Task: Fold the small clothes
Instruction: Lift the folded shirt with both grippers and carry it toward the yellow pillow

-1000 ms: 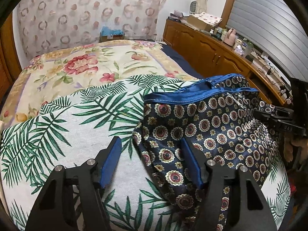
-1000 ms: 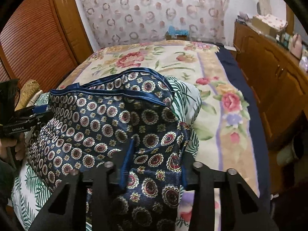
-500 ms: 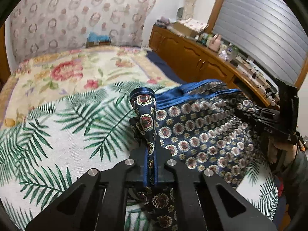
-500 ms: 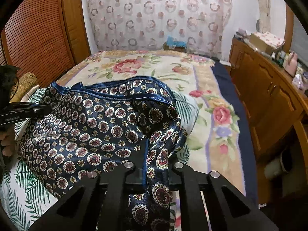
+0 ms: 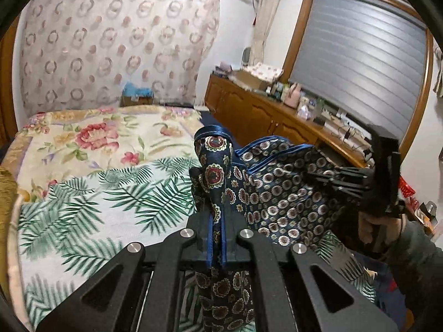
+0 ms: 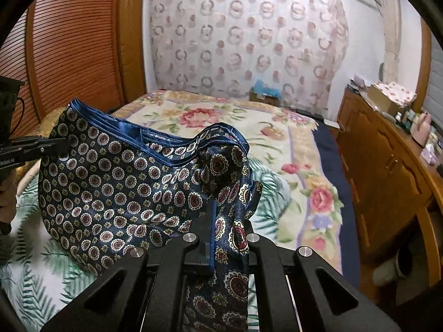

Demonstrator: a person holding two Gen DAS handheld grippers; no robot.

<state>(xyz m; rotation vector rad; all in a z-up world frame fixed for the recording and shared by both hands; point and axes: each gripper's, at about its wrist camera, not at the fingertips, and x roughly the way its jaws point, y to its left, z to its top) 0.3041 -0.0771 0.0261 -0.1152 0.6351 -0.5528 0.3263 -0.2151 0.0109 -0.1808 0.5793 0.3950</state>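
- Both tools shut tight now; 1 second ago both stood open around the cloth edge.
- Left tool (image 5: 217, 231) pinched on a bunch of the blue patterned shorts (image 5: 279, 191), cloth poking up between the fingers and hanging below them.
- Right tool (image 6: 221, 232) clamped the same way on the other side of the shorts (image 6: 110, 182), a fold of cloth rising above it.
- Shorts now up off the palm-leaf sheet (image 5: 91, 204) on the bed, where 1 second ago lying flat on it.
- Blue waistband (image 6: 133, 134) on the far side, stretched in a sagging line between the 2 tools.
- Lower part of the shorts drooping toward the sheet; touching or not, hard to tell.
- Probably means the pick-up is done and the fold itself not yet made.
- Next, likely: carry the held edge across and lay it down on the other half.
- Slippery-looking, shiny cloth, so might slide and bunch up.
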